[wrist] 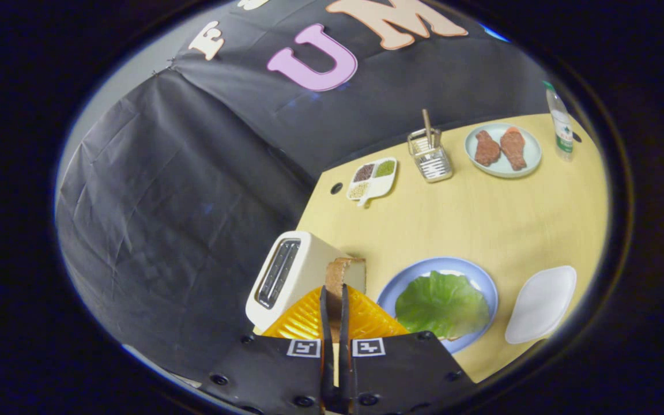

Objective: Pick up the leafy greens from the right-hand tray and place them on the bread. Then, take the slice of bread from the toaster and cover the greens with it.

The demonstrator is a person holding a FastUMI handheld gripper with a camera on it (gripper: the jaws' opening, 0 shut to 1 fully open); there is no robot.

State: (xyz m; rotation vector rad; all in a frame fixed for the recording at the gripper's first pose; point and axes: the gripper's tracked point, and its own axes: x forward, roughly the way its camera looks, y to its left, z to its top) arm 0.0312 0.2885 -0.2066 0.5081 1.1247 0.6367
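Already the leafy greens (442, 304) lie on the blue plate (418, 271), apparently over the bread, the right-hand tray (541, 304) sits bare, and the tool (335, 305) holds its fingers narrowly clamped on the slice of bread (340, 274) raised beside the toaster (286, 276), leaving only the covering.
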